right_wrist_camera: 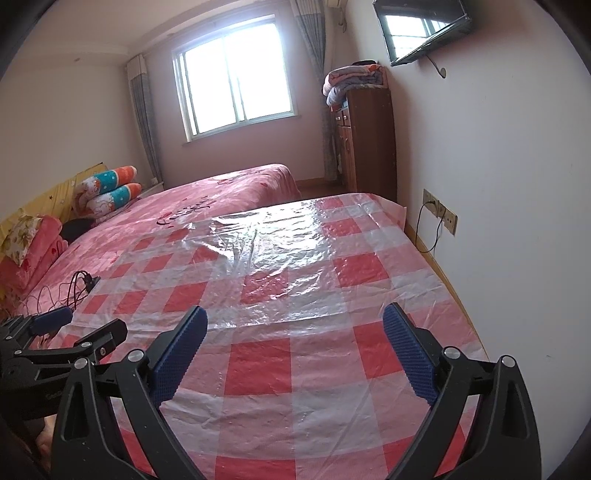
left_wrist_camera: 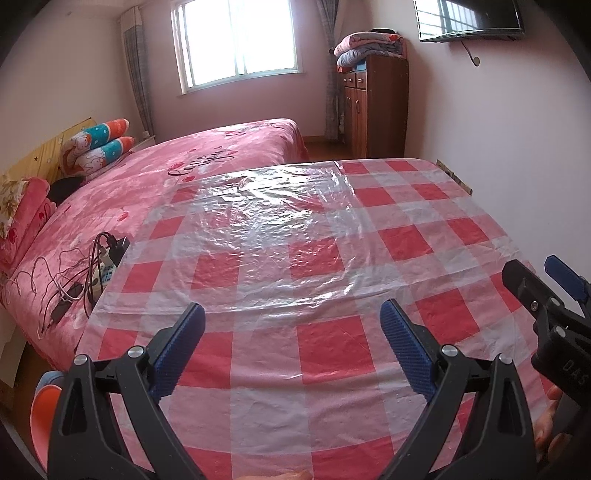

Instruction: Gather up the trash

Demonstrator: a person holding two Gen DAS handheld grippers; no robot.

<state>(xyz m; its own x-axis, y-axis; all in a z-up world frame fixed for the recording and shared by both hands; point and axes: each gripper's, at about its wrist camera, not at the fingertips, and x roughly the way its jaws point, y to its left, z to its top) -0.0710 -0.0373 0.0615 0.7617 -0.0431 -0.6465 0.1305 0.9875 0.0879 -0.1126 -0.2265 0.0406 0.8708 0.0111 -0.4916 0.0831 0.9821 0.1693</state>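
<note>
**A:** While the left wrist view is up: left gripper (left_wrist_camera: pixel 291 369) hangs over the desk (left_wrist_camera: pixel 332 354), jaws wide apart, nothing between them. Checked plastic cover (left_wrist_camera: pixel 399 236) is spread over the top, shiny and wrinkled. Right gripper (left_wrist_camera: pixel 546 291) pokes in at the right edge, also empty.

**B:** Trash?

**A:** None showing. No wrapper, scrap or bin on the cover. Off the left side, a tangle of cables (left_wrist_camera: pixel 74 273) and a power strip lie on the pink bed (left_wrist_camera: pixel 155 173). Those look like belongings, not trash.

**B:** Right wrist view?

**A:** Same story. Right gripper (right_wrist_camera: pixel 295 354) has jaws spread apart, holding nothing, above the cover (right_wrist_camera: pixel 295 369). Left gripper (right_wrist_camera: pixel 74 332) sits low at the left edge. Cabinet (right_wrist_camera: pixel 369 136) with folded blankets is by the far wall, TV (right_wrist_camera: pixel 421 26) is mounted above.

**B:** So where's the task's thing?

**A:** Can't tell; not in either frame. Could be off-frame or on the floor.

**B:** Handling guess?

**A:** My guess is household scraps: light, soft, crushable, so pinch at a raised edge or fold. One caution: the cover looks thin and slick, so a low pinch could snag the sheet along with the scrap.
</note>
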